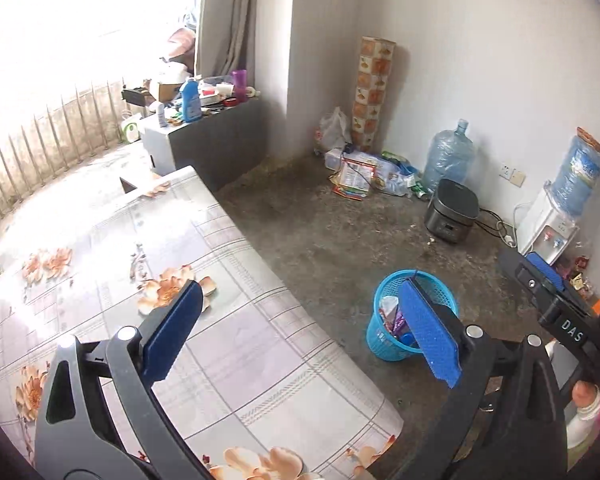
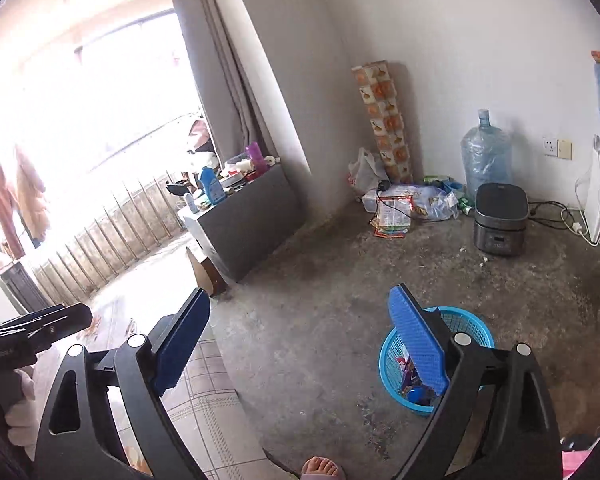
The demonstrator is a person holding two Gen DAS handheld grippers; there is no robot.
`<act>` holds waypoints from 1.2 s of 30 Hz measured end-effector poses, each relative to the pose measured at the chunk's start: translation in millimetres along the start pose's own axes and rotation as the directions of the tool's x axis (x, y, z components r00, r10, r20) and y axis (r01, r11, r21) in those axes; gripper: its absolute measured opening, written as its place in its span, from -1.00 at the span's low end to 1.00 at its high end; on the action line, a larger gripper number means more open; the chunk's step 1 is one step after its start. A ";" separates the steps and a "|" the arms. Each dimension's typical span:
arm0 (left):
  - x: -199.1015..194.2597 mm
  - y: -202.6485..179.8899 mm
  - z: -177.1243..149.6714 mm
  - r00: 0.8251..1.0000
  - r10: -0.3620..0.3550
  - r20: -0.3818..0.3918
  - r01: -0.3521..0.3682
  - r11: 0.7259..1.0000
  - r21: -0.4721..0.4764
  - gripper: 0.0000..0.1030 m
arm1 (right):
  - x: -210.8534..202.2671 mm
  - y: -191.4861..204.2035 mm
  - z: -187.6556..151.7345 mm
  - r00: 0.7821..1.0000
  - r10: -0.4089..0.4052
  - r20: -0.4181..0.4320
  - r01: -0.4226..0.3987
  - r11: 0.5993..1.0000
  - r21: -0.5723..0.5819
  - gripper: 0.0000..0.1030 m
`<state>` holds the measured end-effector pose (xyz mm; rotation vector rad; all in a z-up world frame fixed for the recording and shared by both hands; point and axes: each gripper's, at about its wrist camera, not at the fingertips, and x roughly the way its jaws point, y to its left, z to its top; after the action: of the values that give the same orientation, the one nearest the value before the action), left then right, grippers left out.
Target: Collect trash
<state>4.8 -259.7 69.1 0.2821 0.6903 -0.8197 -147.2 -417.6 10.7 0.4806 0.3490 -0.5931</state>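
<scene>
blue basket (image 1: 384,344) on floor holds wrappers; left claw (image 1: 300,332), right claw (image 2: 300,344) both wide apart, empty.

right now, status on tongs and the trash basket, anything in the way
Left tongs open, empty. Right tongs open, empty. Blue trash basket upright on the floor, wrappers inside. Nothing between tongs and basket; table edge close beside it.
</scene>
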 end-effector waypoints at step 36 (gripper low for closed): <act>-27.1 86.1 -139.6 0.932 0.263 -0.248 -0.300 0.945 -0.129 0.83 | -24.8 97.6 -103.0 0.888 -0.342 -0.306 0.183 0.875 -0.448 0.87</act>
<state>-7.0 -119.8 -20.0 0.3205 0.9047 -0.4543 -125.5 -281.8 -32.1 0.1332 0.9036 -0.6747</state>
